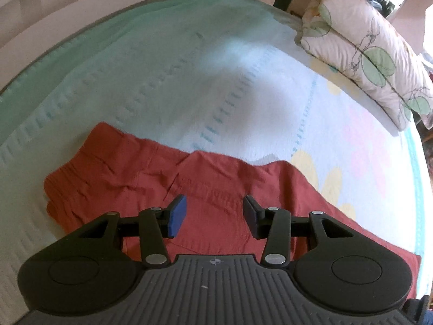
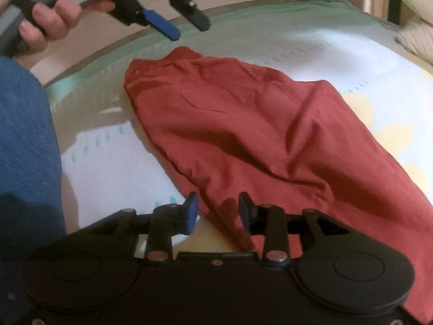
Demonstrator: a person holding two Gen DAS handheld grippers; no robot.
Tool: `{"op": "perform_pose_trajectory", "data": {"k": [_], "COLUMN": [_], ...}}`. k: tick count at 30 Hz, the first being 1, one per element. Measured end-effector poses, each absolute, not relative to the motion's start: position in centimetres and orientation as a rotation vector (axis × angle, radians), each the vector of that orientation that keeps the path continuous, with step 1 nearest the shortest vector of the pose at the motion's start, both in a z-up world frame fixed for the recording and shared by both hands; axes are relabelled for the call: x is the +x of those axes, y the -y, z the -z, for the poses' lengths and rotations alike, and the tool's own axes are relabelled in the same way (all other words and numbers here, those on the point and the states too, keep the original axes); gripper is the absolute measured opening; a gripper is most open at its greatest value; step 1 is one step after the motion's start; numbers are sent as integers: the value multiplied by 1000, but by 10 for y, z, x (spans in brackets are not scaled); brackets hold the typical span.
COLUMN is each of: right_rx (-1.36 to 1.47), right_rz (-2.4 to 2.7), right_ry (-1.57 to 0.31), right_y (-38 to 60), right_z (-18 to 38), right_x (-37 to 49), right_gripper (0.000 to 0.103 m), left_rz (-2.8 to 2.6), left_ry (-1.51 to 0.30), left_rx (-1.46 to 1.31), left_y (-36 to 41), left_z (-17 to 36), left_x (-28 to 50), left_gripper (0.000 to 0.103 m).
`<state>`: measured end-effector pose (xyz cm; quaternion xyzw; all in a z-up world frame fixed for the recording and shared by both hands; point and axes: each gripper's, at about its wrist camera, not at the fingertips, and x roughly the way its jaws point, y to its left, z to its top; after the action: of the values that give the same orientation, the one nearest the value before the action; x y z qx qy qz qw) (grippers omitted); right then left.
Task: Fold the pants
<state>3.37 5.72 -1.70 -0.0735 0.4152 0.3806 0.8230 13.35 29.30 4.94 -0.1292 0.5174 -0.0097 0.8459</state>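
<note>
The red pants lie flat on the pale bed sheet, waistband to the left. My left gripper hovers above them, open, with nothing between its blue pads. In the right wrist view the pants stretch from the far left to the near right. My right gripper is low over their near edge, open. Cloth shows under the gap but the pads do not press on it. A hand holds the left gripper up over the far end.
A folded floral quilt lies at the far right of the bed. Blue clothing of the person fills the left edge of the right wrist view. A pale wall and wooden furniture border the bed's far side.
</note>
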Motion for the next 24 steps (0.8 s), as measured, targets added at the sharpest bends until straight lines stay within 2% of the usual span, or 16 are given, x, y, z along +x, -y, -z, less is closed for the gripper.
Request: {"op": "perform_pose_trajectory", "data": {"k": [3, 5, 6, 7, 11, 15, 17, 18, 19, 24], "right_rx": [-201, -215, -210, -191, -82, -129, -166, -150, -104, 100], "right_rz": [-807, -808, -811, -813, -822, -864, -863, -858, -850, -747], "right_ry": [-892, -884, -878, -883, -881, -943, -936, -938, -953, -956], "right_y": [-60, -59, -61, -59, -44, -49, -55, -54, -50, -2], "right_z": [22, 25, 27, 27, 13, 26, 31, 30, 27, 7], "right_x": [35, 34, 35, 37, 39, 35, 30, 30, 32, 43], "right_gripper": [43, 36, 13, 8, 8, 8, 10, 15, 19, 19], "left_rz": [22, 20, 19, 20, 34, 36, 44, 53, 62, 101], "left_ry": [-1106, -1113, -1116, -1121, -1136, -1144, -1149, -1148, -1147, -1124], "left_rx": [-310, -329, -327, -321, -299, -278, -265, -257, -245, -221], "left_y": [-297, -299, -299, -298, -294, -287, -280, -276, -271, -240], "left_z": [-47, -43, -41, -40, -38, -37, -40, -42, -44, -58], "left_x": [135, 138, 138, 139, 141, 146, 150, 151, 152, 159], "left_gripper": [45, 45, 45, 45, 45, 45, 45, 45, 45, 45]}}
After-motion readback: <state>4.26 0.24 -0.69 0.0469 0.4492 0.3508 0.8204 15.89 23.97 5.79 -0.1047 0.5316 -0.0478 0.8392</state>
